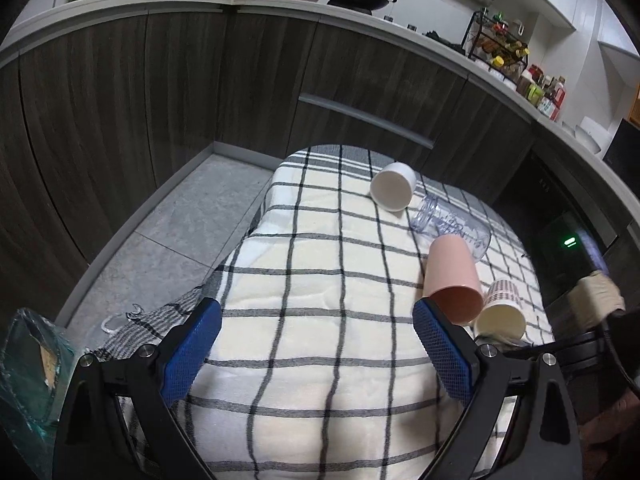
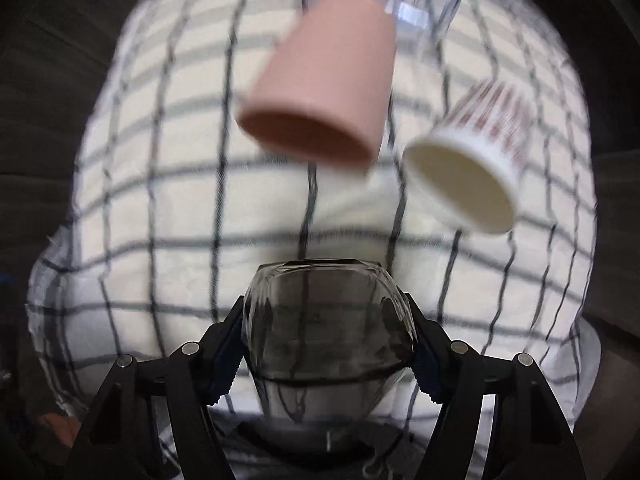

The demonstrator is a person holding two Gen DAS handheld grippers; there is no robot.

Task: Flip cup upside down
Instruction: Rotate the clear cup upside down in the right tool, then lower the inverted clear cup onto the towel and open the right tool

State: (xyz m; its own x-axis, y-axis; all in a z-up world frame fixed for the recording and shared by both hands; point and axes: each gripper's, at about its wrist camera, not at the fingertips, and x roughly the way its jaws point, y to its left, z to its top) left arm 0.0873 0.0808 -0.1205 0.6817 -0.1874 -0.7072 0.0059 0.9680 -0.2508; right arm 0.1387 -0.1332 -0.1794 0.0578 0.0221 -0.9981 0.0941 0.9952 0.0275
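Glass [image 2: 328, 328] clamped in right gripper [image 2: 328, 344], raised above cloth [image 2: 160, 220]; flip apparently underway, placement pending. Left gripper [image 1: 316, 344] spread, empty.

Left gripper [image 1: 318, 344] hangs open over a checked cloth [image 1: 312, 276], where pink cup [image 1: 452, 276], paper cup [image 1: 500, 312], white cup [image 1: 394, 186] and clear jar [image 1: 452, 224] lie tipped.

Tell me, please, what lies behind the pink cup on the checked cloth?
Behind the pink cup lies a clear plastic jar on its side, touching it. Farther back rests a white cup. The pink cup covers part of the jar's wall.
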